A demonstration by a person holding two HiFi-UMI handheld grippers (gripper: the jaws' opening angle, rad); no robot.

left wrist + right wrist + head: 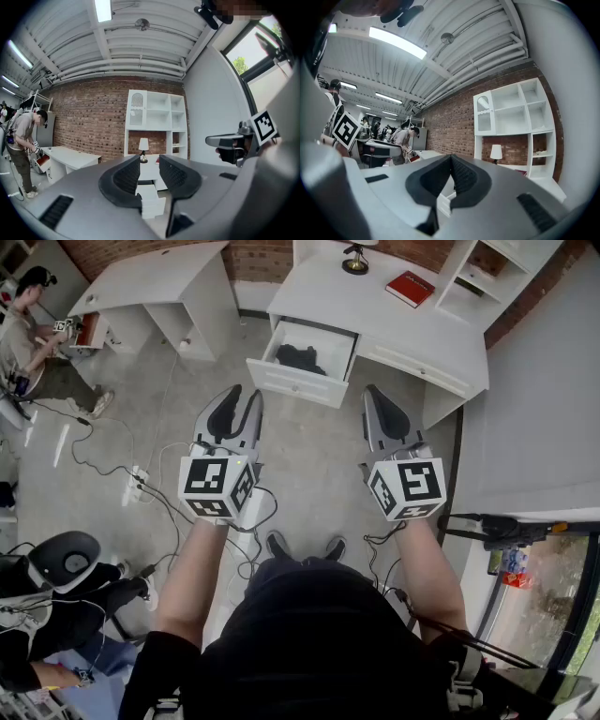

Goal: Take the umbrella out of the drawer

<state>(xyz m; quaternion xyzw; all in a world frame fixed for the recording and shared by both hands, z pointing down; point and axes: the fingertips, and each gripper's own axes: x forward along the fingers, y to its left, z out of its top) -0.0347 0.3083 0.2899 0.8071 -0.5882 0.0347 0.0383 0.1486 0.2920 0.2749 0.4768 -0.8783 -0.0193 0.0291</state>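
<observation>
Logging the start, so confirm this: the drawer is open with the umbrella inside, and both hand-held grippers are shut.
One error: the left hand-held gripper is open, jaws apart and empty, as the left gripper view shows. The right hand-held gripper is shut, and the drawer is open with the umbrella inside.

**A:** What lies in the open white wooden drawer point(330, 343)?

**B:** A crumpled black bundle point(300, 359), too small in the head view for its shape to be told. The left gripper view shows only the drawer's front; its inside is hidden.

**A:** And on the white desk point(319, 292)?

**B:** The small lamp with a dark round base point(354, 261) is cut off by the top edge, as is the white open shelf unit point(483, 277). The cover of the flat red book point(410, 289) is too small to read.

**A:** At the left edge?

**B:** A person in a grey top point(23, 338) is partly cut off.
</observation>
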